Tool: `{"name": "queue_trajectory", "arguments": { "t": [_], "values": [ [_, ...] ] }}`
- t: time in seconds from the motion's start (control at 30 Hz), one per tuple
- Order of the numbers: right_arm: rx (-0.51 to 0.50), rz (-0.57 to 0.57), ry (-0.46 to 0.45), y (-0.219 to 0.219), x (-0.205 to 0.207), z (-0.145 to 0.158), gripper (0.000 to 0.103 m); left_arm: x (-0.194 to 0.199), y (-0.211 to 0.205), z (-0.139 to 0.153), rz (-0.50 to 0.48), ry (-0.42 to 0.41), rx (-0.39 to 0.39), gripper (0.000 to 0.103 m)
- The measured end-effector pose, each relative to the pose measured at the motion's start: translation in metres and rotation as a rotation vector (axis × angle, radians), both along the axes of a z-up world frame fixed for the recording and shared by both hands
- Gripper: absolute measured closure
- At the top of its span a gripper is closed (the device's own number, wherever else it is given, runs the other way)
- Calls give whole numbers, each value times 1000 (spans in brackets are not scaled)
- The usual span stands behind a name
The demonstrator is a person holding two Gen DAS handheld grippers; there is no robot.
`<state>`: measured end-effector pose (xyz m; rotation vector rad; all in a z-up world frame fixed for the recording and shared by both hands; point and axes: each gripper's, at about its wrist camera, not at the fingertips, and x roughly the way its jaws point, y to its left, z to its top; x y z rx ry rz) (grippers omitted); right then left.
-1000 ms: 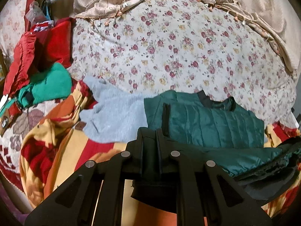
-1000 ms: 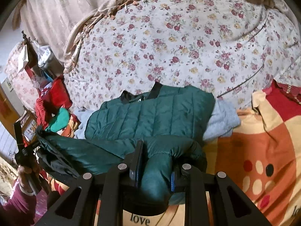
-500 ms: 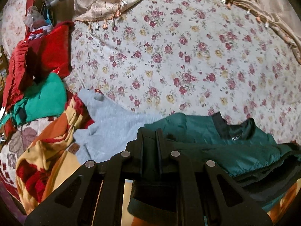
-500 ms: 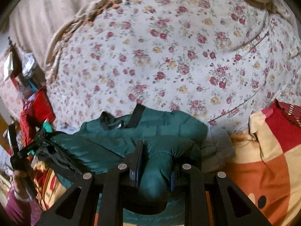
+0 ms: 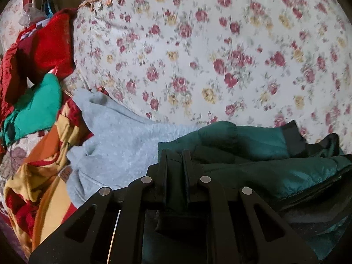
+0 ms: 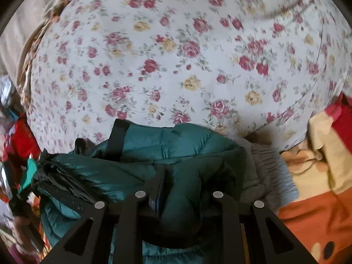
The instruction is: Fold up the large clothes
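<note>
A dark green quilted puffer jacket (image 5: 259, 138) lies folded over itself on the bed, its black collar band (image 5: 292, 136) at the far edge. My left gripper (image 5: 175, 157) is shut on a dark fold of the jacket's hem. In the right wrist view the same jacket (image 6: 176, 140) fills the near middle, and my right gripper (image 6: 179, 176) is shut on a thick padded fold of it. The held edge stretches between both grippers over the lower layer. A grey fleece garment (image 5: 118, 136) lies under the jacket.
The floral bedsheet (image 5: 198, 44) spreads beyond the jacket. Red clothes (image 5: 48, 44) and a green garment (image 5: 37, 105) are piled at the left. An orange, yellow and red blanket (image 6: 312, 193) lies at the near sides. A beige fringed cloth (image 6: 28, 50) borders the sheet.
Both grippers have carried the jacket's held edge forward and down toward the collar. The lower layer of the jacket is now mostly covered, and the sheet looms nearer.
</note>
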<state>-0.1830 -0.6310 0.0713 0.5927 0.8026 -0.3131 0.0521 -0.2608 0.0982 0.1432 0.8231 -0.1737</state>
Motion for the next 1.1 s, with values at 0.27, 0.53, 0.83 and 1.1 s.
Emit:
{"name": "queue_trajectory", "arguments": {
  "t": [0.27, 0.53, 0.83, 1.1],
  "values": [
    [40, 15, -20, -4, 0, 1, 73, 5, -9, -11, 8, -9, 26, 91],
    [-34, -4, -110, 16, -38, 44, 59, 5, -10, -12, -2, -6, 22, 91],
    [-209, 178, -221, 81, -43, 86, 34, 4, -9, -13, -2, -4, 12, 91],
    [-285, 368, -78, 142, 58, 33, 34, 0, 0, -5, -8, -32, 15, 60]
  ]
}}
